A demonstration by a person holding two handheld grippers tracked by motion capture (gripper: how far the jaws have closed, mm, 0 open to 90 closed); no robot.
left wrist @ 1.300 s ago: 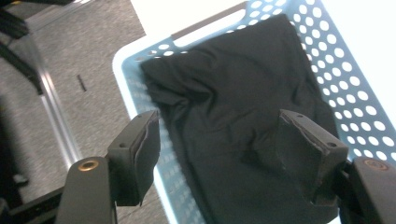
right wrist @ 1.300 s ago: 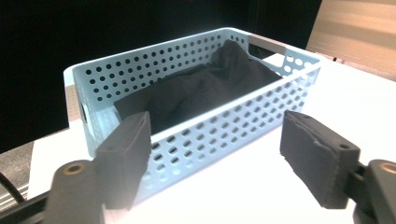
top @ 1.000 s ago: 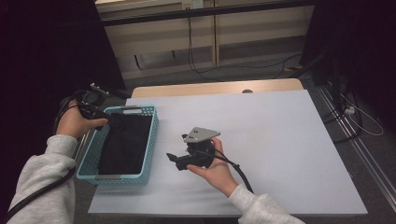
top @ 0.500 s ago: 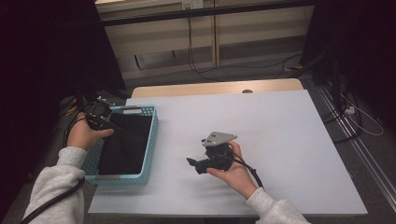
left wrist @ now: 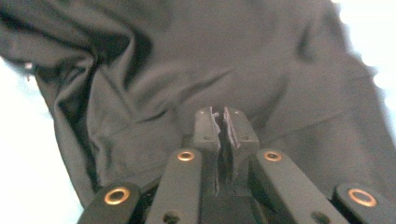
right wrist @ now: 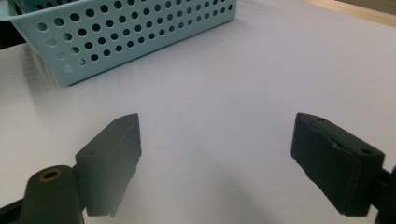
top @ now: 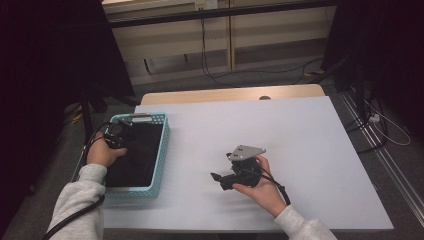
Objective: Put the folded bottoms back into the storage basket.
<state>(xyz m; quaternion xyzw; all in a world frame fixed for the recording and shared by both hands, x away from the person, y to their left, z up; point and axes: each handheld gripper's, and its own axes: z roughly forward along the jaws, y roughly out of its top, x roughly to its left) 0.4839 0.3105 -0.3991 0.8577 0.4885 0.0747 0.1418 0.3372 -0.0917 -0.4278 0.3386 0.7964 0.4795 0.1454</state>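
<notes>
A black cloth [top: 136,156] lies inside the light blue perforated basket [top: 163,146] at the table's left edge. My left gripper [top: 118,135] reaches down into the basket's far left part; its jaws have just been closing. In the left gripper view my left gripper [left wrist: 220,115] has its pads together on a pinch of the creased black cloth [left wrist: 140,70]. My right gripper [top: 218,181] rests low over the white table [top: 310,130], pointing left toward the basket. In the right gripper view my right gripper [right wrist: 215,140] stands open with bare table between the jaws, the basket [right wrist: 130,32] ahead.
A strip of wooden tabletop [top: 230,94] shows beyond the white sheet. Cables [top: 210,60] run over the floor behind the table. Dark space borders the table on the left, with a stand [top: 87,107] near the basket.
The left hand has come down into the basket and its jaws have closed on the cloth. The right hand has slid to the right and nearer the front edge, jaws still open.
</notes>
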